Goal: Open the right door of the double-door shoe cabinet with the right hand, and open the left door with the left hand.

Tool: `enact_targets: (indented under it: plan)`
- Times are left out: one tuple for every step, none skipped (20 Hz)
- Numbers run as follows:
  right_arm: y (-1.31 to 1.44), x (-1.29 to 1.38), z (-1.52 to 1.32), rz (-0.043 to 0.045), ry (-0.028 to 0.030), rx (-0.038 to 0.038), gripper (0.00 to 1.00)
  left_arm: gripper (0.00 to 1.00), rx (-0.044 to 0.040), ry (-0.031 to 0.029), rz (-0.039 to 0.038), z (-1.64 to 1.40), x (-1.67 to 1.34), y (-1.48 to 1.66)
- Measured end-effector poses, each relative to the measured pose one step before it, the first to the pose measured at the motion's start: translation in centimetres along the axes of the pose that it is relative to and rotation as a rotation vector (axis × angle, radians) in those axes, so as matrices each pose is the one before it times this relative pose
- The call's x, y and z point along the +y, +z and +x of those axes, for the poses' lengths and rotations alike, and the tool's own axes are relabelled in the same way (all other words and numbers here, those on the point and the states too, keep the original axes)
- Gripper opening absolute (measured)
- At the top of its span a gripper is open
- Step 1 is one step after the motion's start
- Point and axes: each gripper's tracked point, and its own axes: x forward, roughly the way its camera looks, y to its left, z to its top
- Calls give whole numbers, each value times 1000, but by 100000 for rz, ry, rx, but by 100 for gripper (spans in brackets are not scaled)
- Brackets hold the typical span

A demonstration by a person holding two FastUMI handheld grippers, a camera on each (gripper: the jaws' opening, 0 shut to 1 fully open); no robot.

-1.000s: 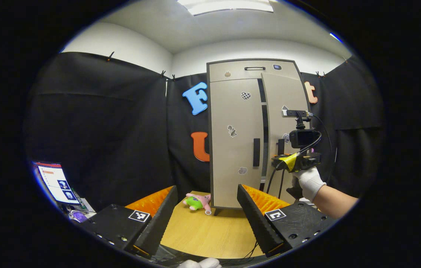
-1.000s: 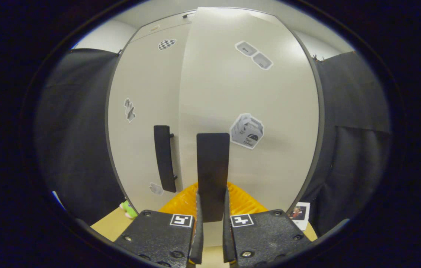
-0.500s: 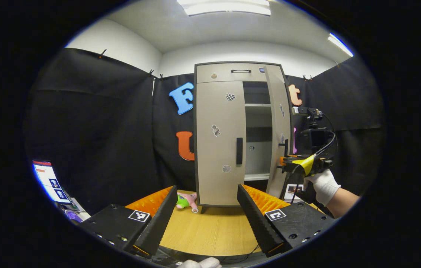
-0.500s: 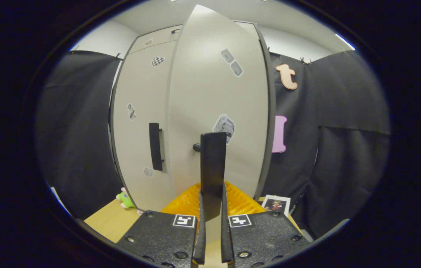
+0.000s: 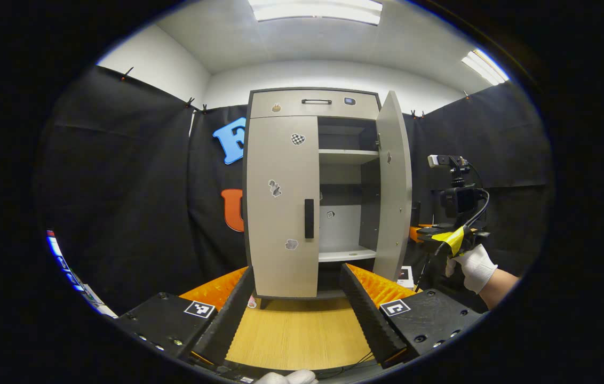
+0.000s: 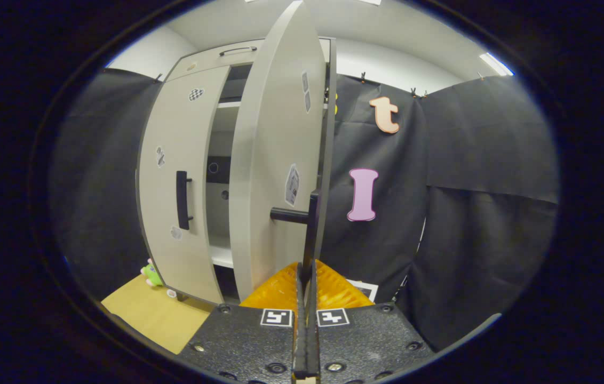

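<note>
At the back edge of the light wooden tabletop [image 5: 302,336] stands the tall beige double-door shoe cabinet [image 5: 312,192], so that's where all the action is. It looks like rigid laminated board, so I'd guess the doors are stiff, fairly light and swing easy on their hinges, though the flat faces are slick and give nothing to hold. The only sensible place to take hold is the vertical bar pull near each door's inner edge.

The right beige door [image 6: 275,160] is swung well out, nearly edge-on to the front, and the shelves inside are showing. A second ago it was barely cracked open, half a second ago about halfway. The left beige door [image 5: 280,202] is shut flat and hasn't budged, with its black bar handle [image 5: 309,218] untouched.

The right gripper [image 6: 306,298] has its jaws clenched on the right door's black bar handle [image 6: 310,234], same grip as before, just carried round with the swing. The left gripper [image 5: 296,298] hangs back over the tabletop with its jaws spread wide, grasping nothing, lined up roughly on the left door.
</note>
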Motion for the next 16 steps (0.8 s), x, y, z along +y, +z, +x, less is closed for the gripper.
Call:
enact_targets:
  plan:
    - [-26, -913, -82, -455, -430, -44, 4, 96, -174, -598, -165, 398, -701, 209]
    - [209, -845, 115, 419, -49, -421, 4, 96, -289, -483, -274, 375, -765, 113]
    - [48, -859, -138, 559, 9, -416, 1, 96, -17, -501, -385, 423, -706, 82]
    - [120, -879, 47, 409, 436, -419, 4, 96, -121, -442, -279, 369, -694, 144]
    - [173, -621, -85, 1018, 1752, -278, 1, 96, 319, -20, -154, 327, -732, -30]
    - [601, 136, -242, 1894, 3130, -1573, 4, 96, 191, -26, -199, 225, -702, -78]
    - [316, 133, -203, -1193, 1358, -970, 4, 96, 69, 50, -155, 199, -624, 140]
    - [434, -224, 140, -2342, 40, -1017, 4, 96, -86, 354, 78, 200, -569, 116]
    - [-135, -263, -37, -639, 97, 340, 1, 96, 329, 376, 204, 125, -482, -12]
    - [1, 71, 83, 2545, 755, 439, 4, 96, -44, 264, 58, 19, -409, 1]
    - [-372, 205, -88, 3934, 1428, 1454, 4, 96, -148, 290, 187, 87, -305, 84]
    - [-127, 119, 36, 2973, 1118, 363, 4, 96, -3, 441, 90, -76, -101, 114]
    - [-14, -269, 194, 674, 639, 105, 4, 96, 87, 201, -205, -46, -153, 9]
    - [-68, -78, 186, -1130, -58, 8, 4, 96, -146, 265, -136, 65, 3, -50]
    - [-5, -25, -1, -812, -681, -190, 4, 96, -9, 429, 133, -63, 136, 37]
    - [52, 283, -132, 408, 562, 273, 1, 96, 150, 488, 255, -66, 223, 58]
